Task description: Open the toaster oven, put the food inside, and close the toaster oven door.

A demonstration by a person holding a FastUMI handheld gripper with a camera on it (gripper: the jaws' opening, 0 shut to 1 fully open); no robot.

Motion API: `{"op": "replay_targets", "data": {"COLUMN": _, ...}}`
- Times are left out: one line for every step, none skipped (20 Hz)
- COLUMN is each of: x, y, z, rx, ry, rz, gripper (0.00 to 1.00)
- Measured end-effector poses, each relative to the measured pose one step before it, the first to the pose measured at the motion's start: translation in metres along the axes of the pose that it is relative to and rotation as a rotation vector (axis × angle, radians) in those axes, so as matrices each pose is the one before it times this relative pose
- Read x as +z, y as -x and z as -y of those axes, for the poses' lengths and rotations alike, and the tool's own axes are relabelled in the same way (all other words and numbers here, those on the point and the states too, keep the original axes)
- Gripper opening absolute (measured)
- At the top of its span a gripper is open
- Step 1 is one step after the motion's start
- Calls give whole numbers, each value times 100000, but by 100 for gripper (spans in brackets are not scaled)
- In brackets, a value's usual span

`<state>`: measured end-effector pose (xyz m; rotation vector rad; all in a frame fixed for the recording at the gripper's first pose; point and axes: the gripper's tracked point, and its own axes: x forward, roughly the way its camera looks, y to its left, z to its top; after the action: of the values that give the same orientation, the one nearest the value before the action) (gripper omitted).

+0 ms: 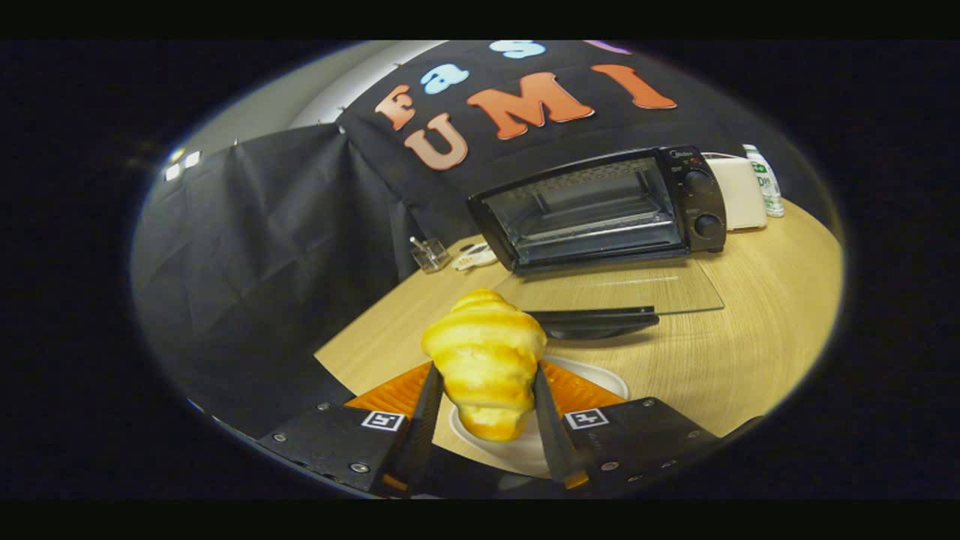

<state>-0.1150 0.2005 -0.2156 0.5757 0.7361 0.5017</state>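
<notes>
A golden croissant [486,358] sits between my two fingers, and my gripper [484,390] is shut on it, holding it above a white plate [592,375] on the wooden table. Beyond the fingers stands a black toaster oven [600,206] with two knobs on its right side. Its glass door [622,294] is folded down flat, with its dark handle [596,319] nearest me. The oven's cavity shows a wire rack with nothing on it.
A small clear glass holder [430,253] and a white item [474,259] lie left of the oven. A white box [739,191] and a bottle [765,180] stand to its right. The table's curved edge [352,330] runs off to the left.
</notes>
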Motion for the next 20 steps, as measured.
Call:
{"op": "replay_targets", "data": {"x": 1376, "y": -727, "z": -7, "rx": 2066, "ry": -4410, "rz": 2553, "gripper": 63}}
{"op": "replay_targets", "data": {"x": 1517, "y": -919, "z": 225, "rx": 1075, "ry": -3887, "rz": 2292, "gripper": 63}}
{"op": "replay_targets", "data": {"x": 1418, "y": -771, "z": 185, "rx": 1167, "ry": -3468, "rz": 2159, "gripper": 62}}
{"op": "replay_targets", "data": {"x": 1147, "y": -1045, "z": 631, "rx": -766, "ry": -3878, "rz": 685, "gripper": 63}}
{"op": "replay_targets", "data": {"x": 586, "y": -924, "z": 657, "rx": -1450, "ry": -2538, "rz": 427, "gripper": 62}}
{"op": "replay_targets", "data": {"x": 1098, "y": -864, "z": 814, "rx": -2442, "ry": -530, "rz": 1493, "gripper": 63}}
{"op": "replay_targets", "data": {"x": 888, "y": -690, "z": 655, "rx": -2154, "ry": 384, "rz": 800, "gripper": 62}}
{"op": "replay_targets", "data": {"x": 1057, "y": -821, "z": 365, "rx": -1706, "ry": 229, "rz": 1152, "gripper": 62}}
{"op": "replay_targets", "data": {"x": 874, "y": -750, "z": 323, "rx": -1735, "ry": 483, "rz": 701, "gripper": 62}}
{"op": "replay_targets", "data": {"x": 969, "y": -895, "z": 618, "rx": -2704, "ry": 675, "rz": 345, "gripper": 62}}
{"op": "replay_targets", "data": {"x": 911, "y": -833, "z": 638, "rx": -2680, "ry": 560, "rz": 748, "gripper": 63}}
{"op": "replay_targets", "data": {"x": 712, "y": -1060, "z": 659, "rx": -2755, "ry": 482, "rz": -341, "gripper": 62}}
{"op": "replay_targets", "data": {"x": 682, "y": -865, "z": 363, "rx": -1642, "ry": -296, "rz": 167, "gripper": 63}}
{"op": "replay_targets", "data": {"x": 623, "y": -984, "z": 284, "rx": -1275, "ry": -410, "rz": 49, "gripper": 62}}
{"op": "replay_targets", "data": {"x": 515, "y": -1032, "z": 129, "rx": -1238, "ry": -232, "rz": 105, "gripper": 62}}
{"op": "replay_targets", "data": {"x": 321, "y": -742, "z": 168, "rx": -1094, "ry": -211, "rz": 74, "gripper": 62}}
{"op": "replay_targets", "data": {"x": 228, "y": -839, "z": 212, "rx": -996, "ry": -74, "rz": -248, "gripper": 62}}
{"op": "replay_targets", "data": {"x": 194, "y": -741, "z": 133, "rx": -988, "ry": -6, "rz": 148, "gripper": 62}}
{"op": "replay_targets", "data": {"x": 192, "y": -570, "z": 27, "rx": -878, "ry": 957, "rz": 367, "gripper": 62}}
{"op": "replay_targets", "data": {"x": 322, "y": -611, "z": 97, "rx": -1084, "ry": 824, "rz": 930, "gripper": 62}}
